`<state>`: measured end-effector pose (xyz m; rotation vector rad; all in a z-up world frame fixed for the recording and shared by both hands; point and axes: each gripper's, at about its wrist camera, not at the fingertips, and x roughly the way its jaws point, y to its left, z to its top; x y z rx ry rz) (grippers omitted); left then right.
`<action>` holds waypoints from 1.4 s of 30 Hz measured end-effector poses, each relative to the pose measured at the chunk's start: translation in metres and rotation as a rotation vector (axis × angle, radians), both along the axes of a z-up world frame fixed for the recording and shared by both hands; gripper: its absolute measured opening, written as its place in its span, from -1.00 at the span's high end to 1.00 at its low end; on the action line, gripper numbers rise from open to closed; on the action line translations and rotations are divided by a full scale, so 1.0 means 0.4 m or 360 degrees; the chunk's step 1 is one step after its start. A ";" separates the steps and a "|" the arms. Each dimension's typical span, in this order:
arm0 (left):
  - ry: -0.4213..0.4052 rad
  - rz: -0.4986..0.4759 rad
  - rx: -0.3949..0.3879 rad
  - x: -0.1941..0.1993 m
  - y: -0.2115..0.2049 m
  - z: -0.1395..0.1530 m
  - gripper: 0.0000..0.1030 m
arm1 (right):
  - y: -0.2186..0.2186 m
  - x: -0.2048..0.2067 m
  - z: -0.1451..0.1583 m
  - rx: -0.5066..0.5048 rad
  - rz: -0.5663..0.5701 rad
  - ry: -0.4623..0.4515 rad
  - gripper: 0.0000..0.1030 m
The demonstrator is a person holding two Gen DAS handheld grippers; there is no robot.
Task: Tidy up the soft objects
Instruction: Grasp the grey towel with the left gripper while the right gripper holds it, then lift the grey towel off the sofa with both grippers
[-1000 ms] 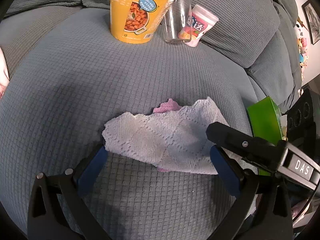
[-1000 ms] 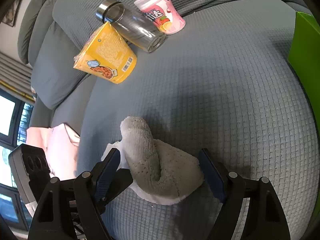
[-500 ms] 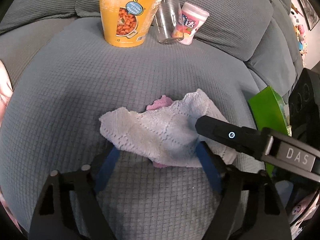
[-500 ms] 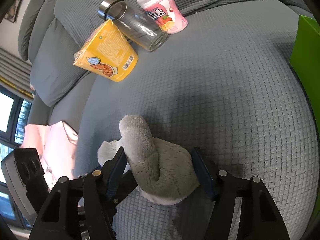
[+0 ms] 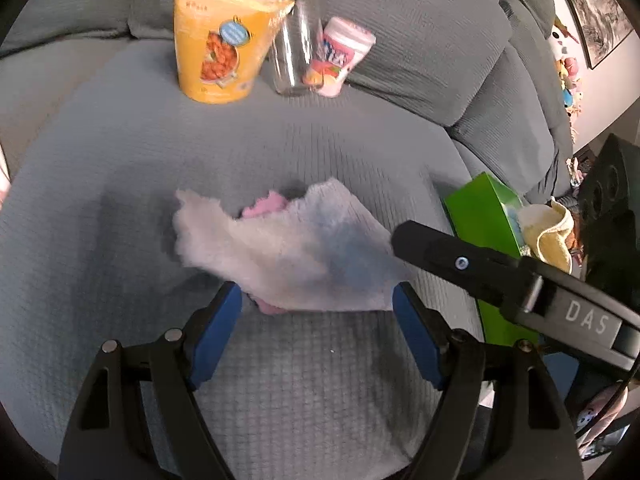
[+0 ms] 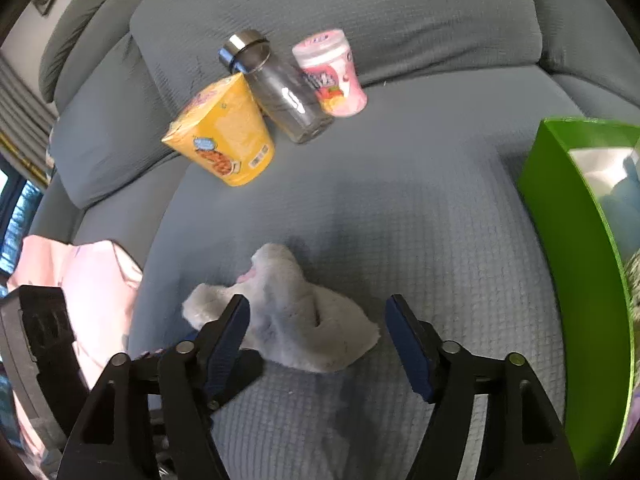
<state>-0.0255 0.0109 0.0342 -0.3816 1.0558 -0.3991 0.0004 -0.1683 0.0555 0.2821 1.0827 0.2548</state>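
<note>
- While the white cloth (image 5: 280, 252) lies mid-frame on the sofa seat (image 5: 120, 184), left gripper (image 5: 316, 336) gapes wide at its near edge.
- Right gripper (image 6: 318, 340) also spread wide (nothing pinched), green box (image 6: 568, 216) by the right edge.

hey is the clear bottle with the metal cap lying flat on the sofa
No, the clear bottle stands upright between the yellow cup and the pink container, metal cap on top.

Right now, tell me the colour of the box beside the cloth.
Bright green box; clearest in the right wrist view.
</note>
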 end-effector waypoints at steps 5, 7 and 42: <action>0.0092 -0.0039 0.0005 0.013 -0.021 -0.035 -0.49 | 0.017 0.016 -0.035 0.0085 0.0028 0.0116 -0.41; 0.0120 -0.0049 -0.0008 0.019 -0.026 -0.048 -0.47 | 0.020 0.026 -0.059 0.0116 0.0030 0.0173 -0.41; -0.0143 -0.0076 0.0030 -0.040 -0.041 0.000 0.70 | 0.083 0.025 -0.071 0.0266 0.0190 -0.0075 0.05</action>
